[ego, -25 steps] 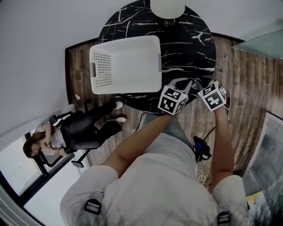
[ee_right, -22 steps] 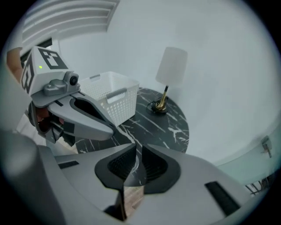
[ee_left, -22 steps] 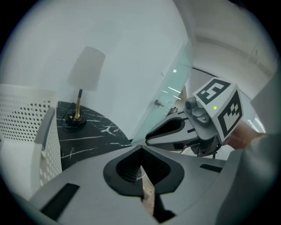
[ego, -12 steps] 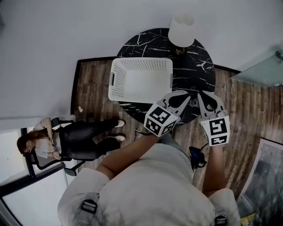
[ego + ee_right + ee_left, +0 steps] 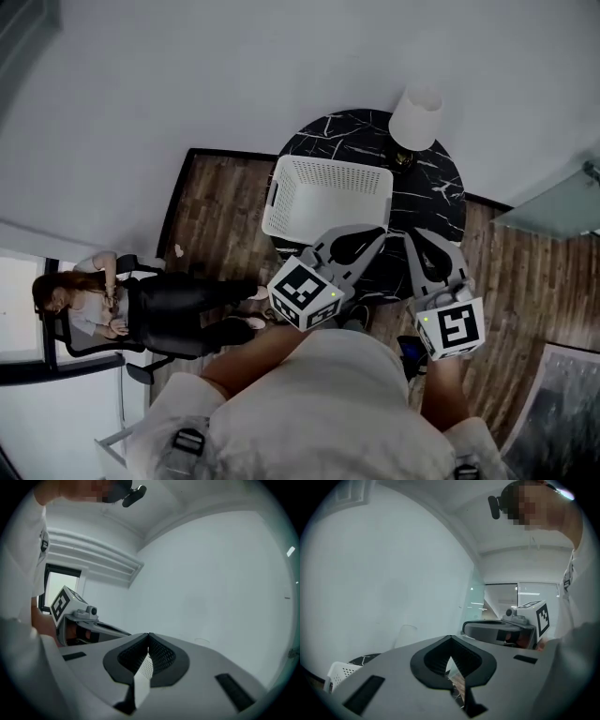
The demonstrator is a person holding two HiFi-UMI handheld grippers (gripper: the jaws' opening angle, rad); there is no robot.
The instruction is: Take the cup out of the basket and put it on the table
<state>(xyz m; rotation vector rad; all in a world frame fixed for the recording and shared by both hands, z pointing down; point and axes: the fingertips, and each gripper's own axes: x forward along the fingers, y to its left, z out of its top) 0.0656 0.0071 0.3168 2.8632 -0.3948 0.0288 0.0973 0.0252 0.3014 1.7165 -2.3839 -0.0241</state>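
We can't make out the cup in any view. The basket (image 5: 278, 202), white perforated plastic with a rectangular shape, sits on the round black table (image 5: 427, 202) with white marble veining, beside a lamp (image 5: 415, 119) with a white tapered shade. The left gripper (image 5: 449, 638) and right gripper (image 5: 148, 635) hang above the table's near edge, grey jaws pressed tip to tip, nothing between them.

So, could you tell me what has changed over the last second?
The left gripper and right gripper drew back from the black table toward the person's body, both shut, holding nothing. The head camera backed away too. The white basket and lamp stayed put.
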